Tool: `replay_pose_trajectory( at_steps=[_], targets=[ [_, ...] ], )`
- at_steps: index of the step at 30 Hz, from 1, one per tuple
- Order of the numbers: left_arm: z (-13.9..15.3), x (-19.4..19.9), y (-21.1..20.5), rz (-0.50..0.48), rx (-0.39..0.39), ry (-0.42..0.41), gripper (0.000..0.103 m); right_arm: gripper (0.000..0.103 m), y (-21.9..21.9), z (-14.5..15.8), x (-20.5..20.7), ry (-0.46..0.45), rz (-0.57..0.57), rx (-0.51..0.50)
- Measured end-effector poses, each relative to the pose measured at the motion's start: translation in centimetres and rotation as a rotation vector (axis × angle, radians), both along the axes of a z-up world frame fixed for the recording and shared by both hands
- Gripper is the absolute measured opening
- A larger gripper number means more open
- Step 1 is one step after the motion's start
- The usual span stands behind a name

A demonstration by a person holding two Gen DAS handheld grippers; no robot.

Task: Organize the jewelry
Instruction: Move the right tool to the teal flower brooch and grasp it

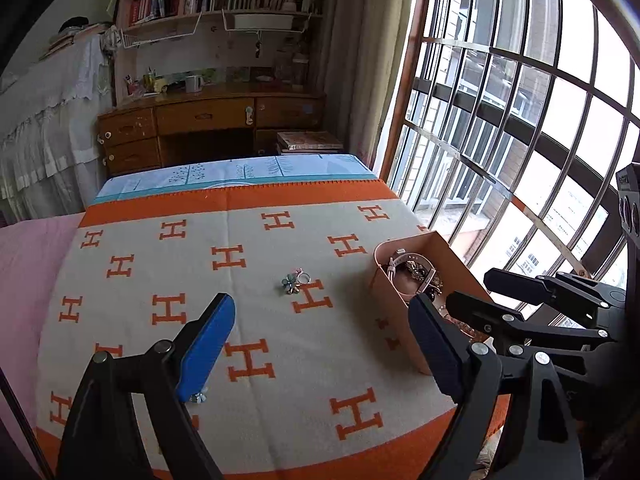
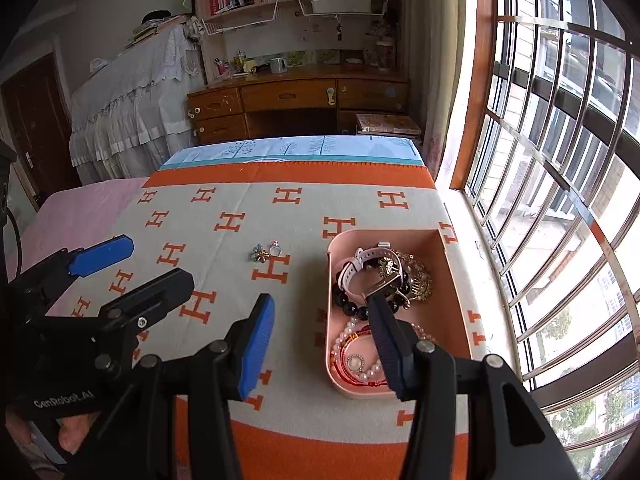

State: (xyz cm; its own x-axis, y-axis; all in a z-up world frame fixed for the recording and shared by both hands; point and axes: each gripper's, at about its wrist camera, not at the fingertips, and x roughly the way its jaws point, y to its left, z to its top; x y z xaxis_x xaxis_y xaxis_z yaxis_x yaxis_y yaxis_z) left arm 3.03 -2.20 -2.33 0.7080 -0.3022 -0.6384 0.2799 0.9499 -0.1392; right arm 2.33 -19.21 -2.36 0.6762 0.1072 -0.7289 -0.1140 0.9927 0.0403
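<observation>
On blanket [image 2: 320, 208]: brooch [image 2: 260, 255], ring [image 2: 275, 248], tray [image 2: 452, 280].

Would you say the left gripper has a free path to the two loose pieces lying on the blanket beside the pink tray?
Probably yes. The left gripper is open, with bare blanket between it and the flower brooch and ring. The pink tray sits off to the right, out of that path.

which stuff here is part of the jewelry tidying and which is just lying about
Job: pink tray, watch, bead bracelets, flower brooch, ring.

Lying about: desk, mug, books, blanket.
</observation>
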Motion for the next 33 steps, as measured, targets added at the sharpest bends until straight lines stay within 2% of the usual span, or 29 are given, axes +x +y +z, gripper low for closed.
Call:
replay_pose_trajectory(
  at_steps=[5, 16, 19, 27, 30, 33],
  targets=[
    [0.1, 0.4, 2.3, 0.041, 0.001, -0.015, 0.087, 0.049, 2.2, 0.2, 1.3, 0.012, 0.041, 0.005],
    [-2.0, 2.8, 7.1, 0.119, 0.017, 0.039, 0.088, 0.05, 6.1, -1.4, 4.0, 0.023, 0.104, -0.001],
    [-3.2, 3.8, 8.8, 0.149, 0.025, 0.068, 0.088, 0.05, 6.6, -2.5, 5.1, 0.049, 0.096, 0.015],
    [-6.1, 6.4, 12.4, 0.208, 0.021, 0.153, 0.088, 0.049, 6.7, -6.9, 8.9, 0.187, 0.049, 0.062],
    [-6.9, 6.9, 13.4, 0.224, 0.014, 0.173, 0.088, 0.049, 7.6, -7.8, 9.7, 0.2, 0.068, 0.054],
    [-7.7, 7.2, 14.5, 0.237, 0.01, 0.186, 0.088, 0.049, 8.7, -8.3, 10.5, 0.174, 0.091, 0.028]
  ],
)
